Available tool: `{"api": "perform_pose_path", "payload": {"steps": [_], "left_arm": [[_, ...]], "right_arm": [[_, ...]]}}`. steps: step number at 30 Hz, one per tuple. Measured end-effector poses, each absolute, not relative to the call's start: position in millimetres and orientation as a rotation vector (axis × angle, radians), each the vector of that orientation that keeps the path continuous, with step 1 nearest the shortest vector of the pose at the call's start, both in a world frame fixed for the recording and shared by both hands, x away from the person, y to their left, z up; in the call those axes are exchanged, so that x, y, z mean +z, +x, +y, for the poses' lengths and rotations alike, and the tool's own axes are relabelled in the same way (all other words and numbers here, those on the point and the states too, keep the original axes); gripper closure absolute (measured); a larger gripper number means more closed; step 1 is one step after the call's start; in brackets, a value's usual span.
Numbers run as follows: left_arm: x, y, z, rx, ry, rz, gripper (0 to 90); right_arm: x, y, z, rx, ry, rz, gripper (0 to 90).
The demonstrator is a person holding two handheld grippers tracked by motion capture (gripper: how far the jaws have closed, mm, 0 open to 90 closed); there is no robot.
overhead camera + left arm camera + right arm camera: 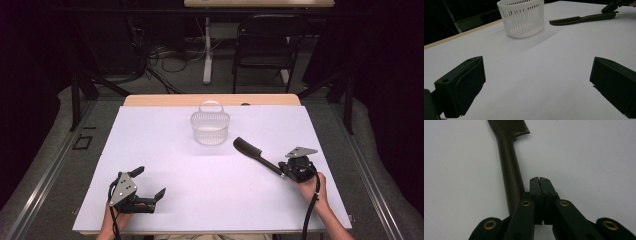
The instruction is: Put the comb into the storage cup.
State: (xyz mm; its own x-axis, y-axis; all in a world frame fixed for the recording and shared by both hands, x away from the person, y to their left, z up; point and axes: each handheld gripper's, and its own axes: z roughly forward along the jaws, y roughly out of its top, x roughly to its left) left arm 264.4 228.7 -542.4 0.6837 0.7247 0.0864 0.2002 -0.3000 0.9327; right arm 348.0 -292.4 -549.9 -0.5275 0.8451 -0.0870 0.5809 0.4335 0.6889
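Comb (252,152) first: a dark, long-handled comb lying flat on the white table (165,150), right of centre, its toothed head pointing up towards the basket (210,127) and its slim handle running back to the right gripper (290,169). In the right gripper view the handle (510,172) passes just beside the jaws on their left, and those jaws are pressed together tip to tip, with nothing seen between the pads; the comb is alongside them, not pinched. Fine, close-set teeth (511,125) line one edge of the head, and the plastic has a dull matte finish.

Over to the basket: small, round, white, with thin vertical slats all around and a looped handle on top, standing upright near the far middle of the table, close to the comb's head without touching it. The left gripper view shows its ribbed wall (522,18) clearly.

The left gripper (150,184) is near the front left of the table, well apart from the comb, jaws spread wide with bare table between them.

The tabletop is smooth and white, with a pale wooden strip (210,100) along its far edge. Beyond it are grey floor, a tangle of cables (160,57), a black chair (265,45) and a white table leg (207,50) in a dark room.
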Motion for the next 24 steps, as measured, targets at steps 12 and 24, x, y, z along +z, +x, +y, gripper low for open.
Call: {"api": "perform_pose_path", "payload": {"steps": [12, 24], "left_arm": [[-542.5, 264.9, 228.9, 0.622, 1.843, 0.726, 0.2], [-542.5, 264.5, 228.8, 0.621, 1.843, 0.730, 0.3]], "right_arm": [[-549.5, 346.2, -289.5, 0.851, 1.213, 2.290, 88.7], [-548.0, 343.9, -286.1, 0.848, 1.200, 2.311, 89.3]]}}
